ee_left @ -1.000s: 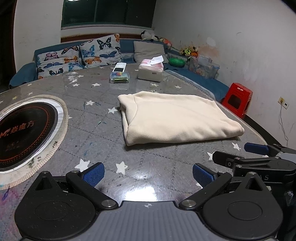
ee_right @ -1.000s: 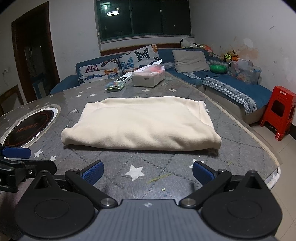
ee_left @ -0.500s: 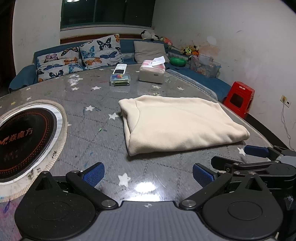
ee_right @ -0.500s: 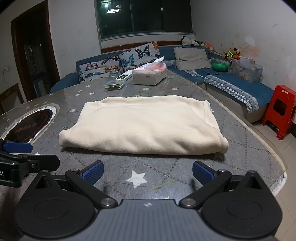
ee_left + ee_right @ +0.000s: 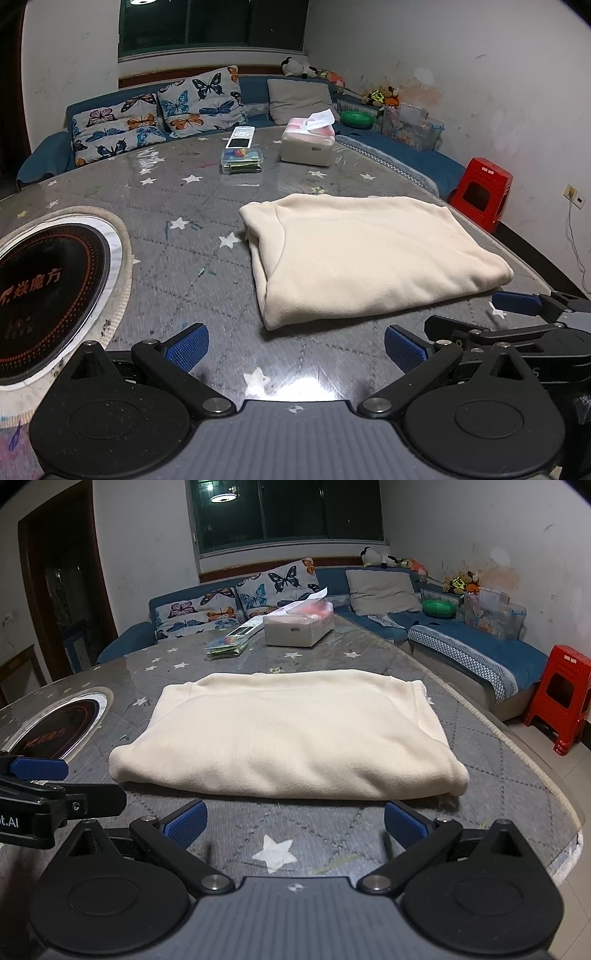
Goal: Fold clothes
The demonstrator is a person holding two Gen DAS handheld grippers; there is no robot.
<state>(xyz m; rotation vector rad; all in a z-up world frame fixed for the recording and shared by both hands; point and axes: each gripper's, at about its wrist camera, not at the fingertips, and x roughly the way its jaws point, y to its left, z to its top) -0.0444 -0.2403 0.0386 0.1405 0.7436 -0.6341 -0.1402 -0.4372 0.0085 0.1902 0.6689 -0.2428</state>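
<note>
A cream fleece garment (image 5: 365, 254) lies folded into a thick rectangle on the grey star-patterned table (image 5: 192, 236); it also shows in the right wrist view (image 5: 295, 734). My left gripper (image 5: 293, 347) is open and empty, low over the table just short of the garment's near left corner. My right gripper (image 5: 293, 823) is open and empty, right in front of the garment's near folded edge. The right gripper's fingers (image 5: 517, 302) show at the right edge of the left wrist view. The left gripper's finger (image 5: 37, 768) shows at the left edge of the right wrist view.
A round black induction plate (image 5: 44, 295) is set into the table at the left. A tissue box (image 5: 308, 146) and a clear plastic box with a remote on it (image 5: 242, 157) stand at the far side. A blue sofa (image 5: 461, 642) and a red stool (image 5: 561, 698) stand beyond the table's right edge.
Both grippers have drawn closer to the garment's near edge, still open and empty. The garment has not moved.
</note>
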